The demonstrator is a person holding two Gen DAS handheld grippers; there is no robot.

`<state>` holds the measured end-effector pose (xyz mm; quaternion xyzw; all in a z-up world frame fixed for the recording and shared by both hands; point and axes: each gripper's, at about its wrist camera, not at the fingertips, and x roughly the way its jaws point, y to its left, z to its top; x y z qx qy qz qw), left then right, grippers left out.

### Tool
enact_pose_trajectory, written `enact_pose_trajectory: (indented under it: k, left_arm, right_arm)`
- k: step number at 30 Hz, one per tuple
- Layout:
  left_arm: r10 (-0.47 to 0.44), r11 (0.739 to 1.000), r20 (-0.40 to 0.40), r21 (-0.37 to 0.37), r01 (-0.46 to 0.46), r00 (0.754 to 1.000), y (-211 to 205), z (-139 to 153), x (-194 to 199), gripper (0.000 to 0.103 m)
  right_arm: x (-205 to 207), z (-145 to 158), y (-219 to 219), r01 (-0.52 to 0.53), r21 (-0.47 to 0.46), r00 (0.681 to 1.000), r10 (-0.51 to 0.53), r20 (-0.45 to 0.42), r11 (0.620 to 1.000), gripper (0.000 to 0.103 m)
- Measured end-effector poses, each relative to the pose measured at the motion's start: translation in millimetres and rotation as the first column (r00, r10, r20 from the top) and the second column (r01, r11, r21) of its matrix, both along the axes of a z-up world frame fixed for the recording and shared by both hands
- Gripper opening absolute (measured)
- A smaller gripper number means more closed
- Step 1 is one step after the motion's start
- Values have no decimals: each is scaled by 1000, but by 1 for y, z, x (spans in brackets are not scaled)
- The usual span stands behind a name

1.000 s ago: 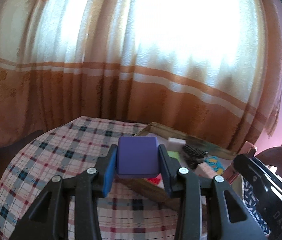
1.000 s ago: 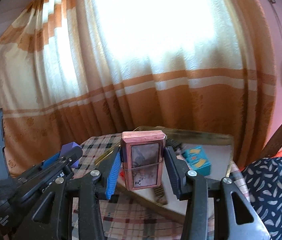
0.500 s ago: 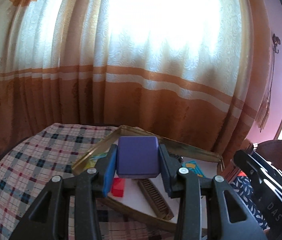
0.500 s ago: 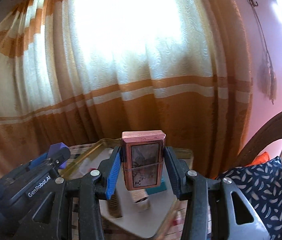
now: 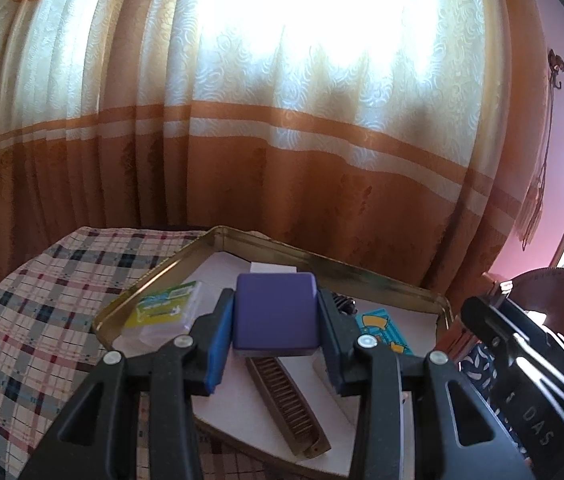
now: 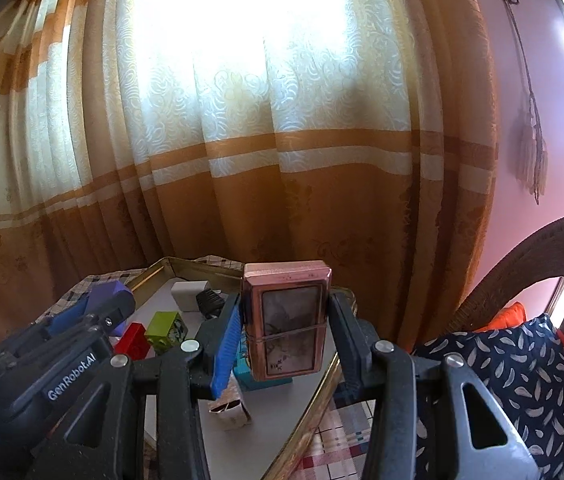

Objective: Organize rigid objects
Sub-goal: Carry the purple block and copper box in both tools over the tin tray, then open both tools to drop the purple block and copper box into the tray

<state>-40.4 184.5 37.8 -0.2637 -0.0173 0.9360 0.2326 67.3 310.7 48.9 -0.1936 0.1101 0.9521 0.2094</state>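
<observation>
My left gripper (image 5: 275, 344) is shut on a purple cube (image 5: 275, 314) and holds it above the gold-rimmed tray (image 5: 382, 278). In the right wrist view that same cube (image 6: 108, 292) shows at the left, above the tray (image 6: 314, 404). The right gripper (image 6: 285, 344) is shut on a pink deck of cards (image 6: 287, 320) bound with a rubber band, held upright over the tray's right part. On the tray's white floor lie a brown harmonica (image 5: 286, 404), a green-labelled clear box (image 5: 162, 308), a teal box (image 5: 382, 328), a white block (image 6: 185, 295), a green cube (image 6: 166, 330) and a red block (image 6: 132, 340).
The tray rests on a round table with a plaid cloth (image 5: 26, 320). An orange and cream curtain (image 5: 282, 140) hangs close behind. A dark patterned cushion (image 6: 502, 372) and a wooden chair back (image 6: 530, 256) stand at the right. A black comb-like piece (image 6: 210, 302) lies near the white block.
Both grippers have swung to the right and come over the tray, each still carrying its object. More of the tray's contents now shows beneath the fingers.
</observation>
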Motion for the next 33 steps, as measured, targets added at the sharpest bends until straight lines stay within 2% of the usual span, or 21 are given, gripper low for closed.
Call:
enact_pose_trajectory:
  k: [12, 22, 33]
  left_arm:
    - [-3, 1000, 17, 3, 3, 1000, 3, -5, -7, 39]
    - [-5, 999, 16, -36, 6, 1000, 16, -11, -12, 39]
    - [7, 997, 52, -82, -3, 999, 26, -17, -26, 39]
  right_arm:
    - [-4, 2, 9, -7, -5, 1000, 7, 4, 1000, 47]
    - [-33, -9, 17, -21, 20, 995, 19, 94, 1000, 47]
    - [-62, -11, 26, -46, -16, 986, 48, 158, 999, 47]
